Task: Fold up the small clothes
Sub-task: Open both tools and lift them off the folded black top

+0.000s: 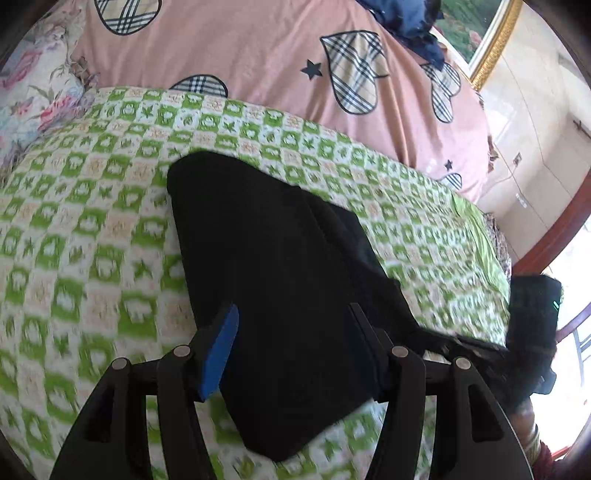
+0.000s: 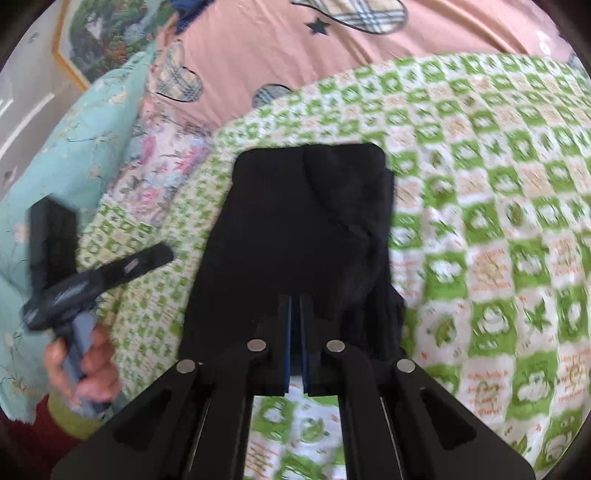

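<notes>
A small black garment [image 1: 280, 280] lies folded on a green and white checked blanket [image 1: 85, 229]. My left gripper [image 1: 291, 314] is open, its blue-padded fingers spread just above the garment's near part, holding nothing. In the right wrist view the same garment [image 2: 295, 229] lies ahead. My right gripper [image 2: 295, 299] is shut, its fingers pinching the garment's near edge. The left gripper [image 2: 92, 273] also shows at the left of this view, held in a hand. The right gripper's body [image 1: 517, 332] shows at the right edge of the left wrist view.
A pink quilt with plaid hearts [image 1: 258, 48] lies behind the blanket. A dark blue cloth [image 1: 406, 18] sits on it at the back. A floral pillow [image 1: 33, 92] and a light teal quilt [image 2: 74, 147] lie at the side. A framed picture [image 2: 96, 37] hangs on the wall.
</notes>
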A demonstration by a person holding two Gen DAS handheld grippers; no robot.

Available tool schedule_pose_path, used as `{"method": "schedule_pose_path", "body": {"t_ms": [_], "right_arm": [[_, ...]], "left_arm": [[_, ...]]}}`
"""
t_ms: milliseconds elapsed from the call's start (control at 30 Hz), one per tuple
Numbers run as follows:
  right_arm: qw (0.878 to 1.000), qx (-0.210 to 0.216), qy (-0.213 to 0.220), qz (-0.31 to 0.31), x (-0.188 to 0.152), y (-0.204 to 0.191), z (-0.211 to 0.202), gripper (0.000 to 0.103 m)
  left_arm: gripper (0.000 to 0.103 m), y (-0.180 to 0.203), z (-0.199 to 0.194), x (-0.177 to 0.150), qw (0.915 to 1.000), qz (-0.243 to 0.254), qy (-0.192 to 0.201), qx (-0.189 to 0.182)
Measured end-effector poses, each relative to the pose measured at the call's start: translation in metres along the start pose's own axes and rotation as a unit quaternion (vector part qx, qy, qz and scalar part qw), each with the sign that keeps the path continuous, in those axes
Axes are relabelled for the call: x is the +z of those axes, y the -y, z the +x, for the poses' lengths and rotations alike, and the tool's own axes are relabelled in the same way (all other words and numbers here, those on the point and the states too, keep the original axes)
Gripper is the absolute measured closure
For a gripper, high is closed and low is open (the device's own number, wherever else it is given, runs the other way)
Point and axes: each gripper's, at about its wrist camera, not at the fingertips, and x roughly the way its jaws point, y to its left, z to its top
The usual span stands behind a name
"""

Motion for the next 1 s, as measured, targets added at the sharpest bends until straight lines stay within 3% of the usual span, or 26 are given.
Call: {"method": "schedule_pose_path", "body": {"t_ms": [133, 200, 300, 667, 800, 1000], "right_arm": [[1.0, -0.014, -0.016, 0.016, -0.01, 0.017, 0.011, 0.098], [0.999, -0.022, -0.02, 0.021, -0.017, 0.025, 0.018, 0.098], [0.999, -0.012, -0.014, 0.041, -0.023, 0.037, 0.023, 0.103], [0.999, -0.022, -0.008, 0.045, -0.026, 0.038, 0.021, 0.103], [0.998, -0.041, -0.008, 0.042, -0.027, 0.034, 0.012, 0.103], [0.999, -0.037, -0.003, 0.034, -0.034, 0.021, -0.008, 0.099]], "left_arm": [[0.043, 0.01, -0.005, -0.033, 0.9988, -0.003, -0.01, -0.048], [0.043, 0.01, 0.003, -0.047, 0.9984, -0.004, -0.026, -0.049], [0.044, 0.008, 0.021, -0.064, 0.9984, 0.002, -0.05, -0.027], [0.035, 0.025, 0.026, -0.074, 0.9987, 0.032, -0.038, 0.012], [0.034, 0.026, 0.017, -0.077, 0.998, 0.04, -0.04, 0.026], [0.027, 0.011, -0.005, -0.09, 0.9968, 0.024, -0.041, 0.065]]}}
